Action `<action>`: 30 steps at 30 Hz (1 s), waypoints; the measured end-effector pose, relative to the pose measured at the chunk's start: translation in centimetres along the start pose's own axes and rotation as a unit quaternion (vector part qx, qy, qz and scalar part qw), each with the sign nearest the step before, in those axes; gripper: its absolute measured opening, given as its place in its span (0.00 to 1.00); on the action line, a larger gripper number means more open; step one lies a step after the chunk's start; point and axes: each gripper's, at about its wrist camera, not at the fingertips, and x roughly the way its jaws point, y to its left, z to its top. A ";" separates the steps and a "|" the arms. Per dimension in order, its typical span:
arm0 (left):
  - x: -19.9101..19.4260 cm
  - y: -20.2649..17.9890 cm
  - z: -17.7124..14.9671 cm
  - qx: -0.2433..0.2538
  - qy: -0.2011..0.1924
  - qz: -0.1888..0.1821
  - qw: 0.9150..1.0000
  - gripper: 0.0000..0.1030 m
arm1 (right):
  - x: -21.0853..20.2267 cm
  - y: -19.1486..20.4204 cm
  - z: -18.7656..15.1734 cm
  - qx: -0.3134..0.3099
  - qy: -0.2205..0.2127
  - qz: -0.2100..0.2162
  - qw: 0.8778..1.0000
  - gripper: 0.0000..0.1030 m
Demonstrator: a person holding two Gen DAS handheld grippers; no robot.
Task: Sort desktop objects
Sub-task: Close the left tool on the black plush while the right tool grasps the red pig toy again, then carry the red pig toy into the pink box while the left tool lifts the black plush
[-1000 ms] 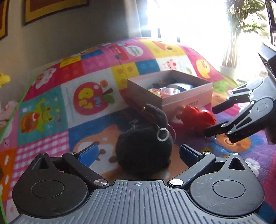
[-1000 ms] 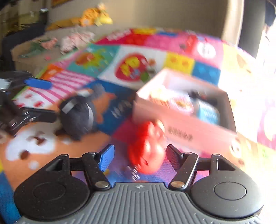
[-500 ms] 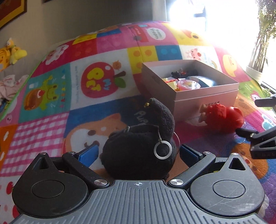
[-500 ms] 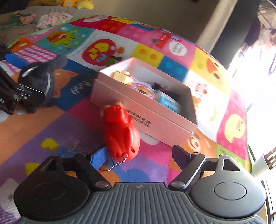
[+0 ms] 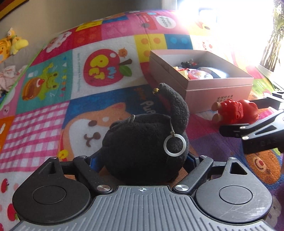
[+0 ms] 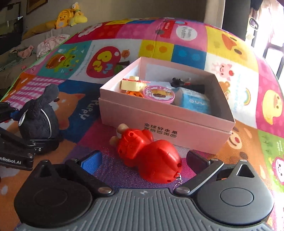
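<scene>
A black plush toy [image 5: 145, 142] with a white ring lies on the colourful play mat. My left gripper [image 5: 142, 160] sits around it, blue pads touching both sides; it also shows in the right wrist view [image 6: 38, 122]. A red plastic toy [image 6: 149, 156] lies in front of the pink box [image 6: 159, 120]. My right gripper [image 6: 143, 160] is open, a finger on each side of the red toy. The red toy [image 5: 236, 111] and right gripper fingers [image 5: 248, 128] also show in the left wrist view.
The pink box [image 5: 218, 88] holds several small items: a pink round tin [image 6: 158, 93], a blue carton [image 6: 195, 103], a yellow piece [image 6: 131, 84]. Plush toys [image 6: 71, 16] and clothes [image 6: 51, 41] lie beyond the mat's far left edge.
My left gripper has moved forward and closed in around the black plush. My right gripper has come in over the red toy, fingers now straddling it.
</scene>
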 end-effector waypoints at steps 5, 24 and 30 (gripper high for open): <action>-0.7 -0.5 -0.2 0.018 -0.006 -0.005 1.000 0.87 | -0.5 -0.1 0.2 -0.005 0.006 0.008 1.000 0.74; -5.7 -6.4 11.0 0.078 -0.143 -0.094 0.982 0.87 | -19.2 -6.2 2.7 0.018 -0.188 -0.013 0.982 0.74; 0.9 -6.8 16.2 0.038 -0.123 -0.136 0.982 0.93 | -16.6 -7.0 2.5 0.027 -0.161 -0.016 0.987 0.74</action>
